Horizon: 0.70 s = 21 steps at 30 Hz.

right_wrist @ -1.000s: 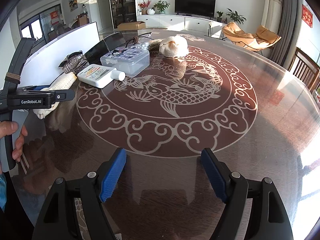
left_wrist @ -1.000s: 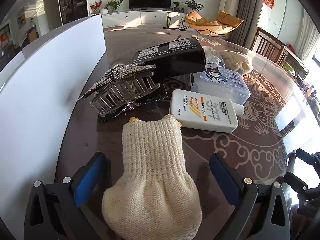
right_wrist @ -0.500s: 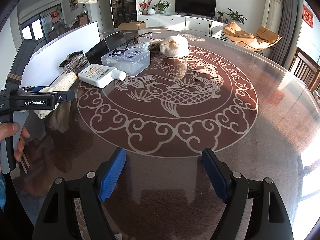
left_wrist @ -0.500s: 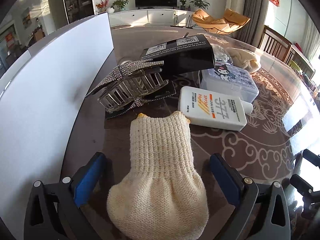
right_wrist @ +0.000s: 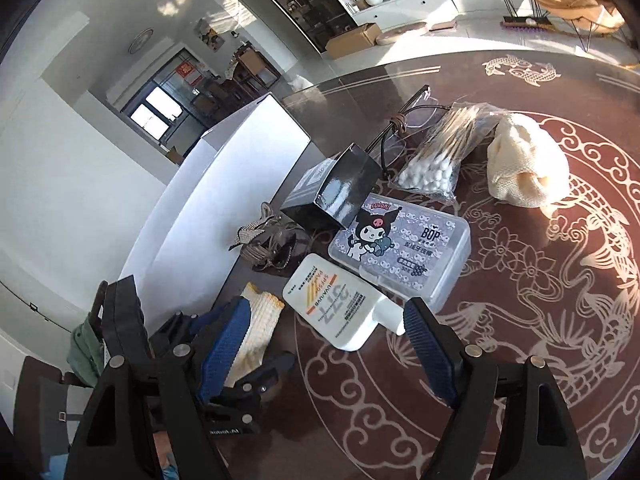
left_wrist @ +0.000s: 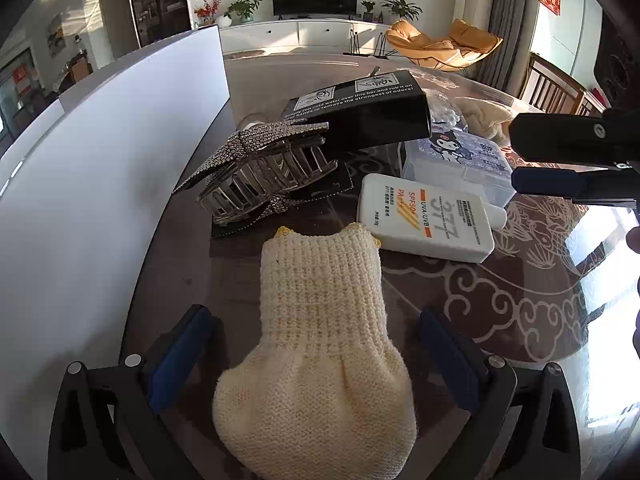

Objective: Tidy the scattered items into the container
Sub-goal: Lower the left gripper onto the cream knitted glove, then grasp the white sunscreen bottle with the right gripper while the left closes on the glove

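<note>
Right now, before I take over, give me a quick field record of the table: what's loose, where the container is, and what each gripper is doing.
container: white box, along the table's left edge
left gripper: open, straddling the knitted cream mitt, pads not touching it
right gripper: open, empty, pointed at the sunscreen bottle
near the box: rhinestone hair claw, black carton
mid table: clear cartoon-print case, touching the sunscreen bottle
far side: cotton swab bag, glasses, cream cloth bundle
in the container: cannot tell

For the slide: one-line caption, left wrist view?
Open left gripper straddles a cream knitted sock; hair claw, sunscreen bottle beyond.
</note>
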Motion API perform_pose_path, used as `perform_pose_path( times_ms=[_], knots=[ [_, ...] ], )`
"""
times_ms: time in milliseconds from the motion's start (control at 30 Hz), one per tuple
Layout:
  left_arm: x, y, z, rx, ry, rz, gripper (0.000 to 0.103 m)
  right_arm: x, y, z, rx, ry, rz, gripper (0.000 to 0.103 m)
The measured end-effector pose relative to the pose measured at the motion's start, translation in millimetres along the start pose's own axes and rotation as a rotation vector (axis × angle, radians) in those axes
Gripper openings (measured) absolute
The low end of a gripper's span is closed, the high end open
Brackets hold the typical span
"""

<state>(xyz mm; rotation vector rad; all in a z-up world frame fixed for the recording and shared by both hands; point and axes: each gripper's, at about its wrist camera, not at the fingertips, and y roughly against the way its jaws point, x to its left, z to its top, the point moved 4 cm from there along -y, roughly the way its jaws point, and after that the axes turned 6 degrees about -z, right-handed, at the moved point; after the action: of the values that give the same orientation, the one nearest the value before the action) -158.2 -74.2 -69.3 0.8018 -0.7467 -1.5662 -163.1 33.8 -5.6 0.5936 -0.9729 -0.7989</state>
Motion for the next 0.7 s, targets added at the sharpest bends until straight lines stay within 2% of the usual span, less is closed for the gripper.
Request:
perform_pose_path(
  times_ms=[233,333,433,500,633,700],
  knots=[
    [0,0,0,0.000,0.000,0.000,0.103,15,-26,32,0.040,0.107,-0.096,0.080],
    [0,0,0,0.000,0.000,0.000,0.103,29,-35,21,0.104,0.296,-0.127,0.080],
    [0,0,0,-0.001,0.000,0.001,0.103,35,-45,3,0.166,0.455,-0.195,0.080],
    [0,0,0,-0.001,0.000,0.001,0.103,44,-52,-5,0.168,0.553,-0.233,0.080],
    [0,0,0,-0.001,0.000,0.001,0.103,61,-77,-17,0.203,0.670,-0.257,0.081],
    [0,1,0,-0.001,0.000,0.000,0.103,67,-84,-18,0.185,0.706,-0.295,0.078]
  ],
)
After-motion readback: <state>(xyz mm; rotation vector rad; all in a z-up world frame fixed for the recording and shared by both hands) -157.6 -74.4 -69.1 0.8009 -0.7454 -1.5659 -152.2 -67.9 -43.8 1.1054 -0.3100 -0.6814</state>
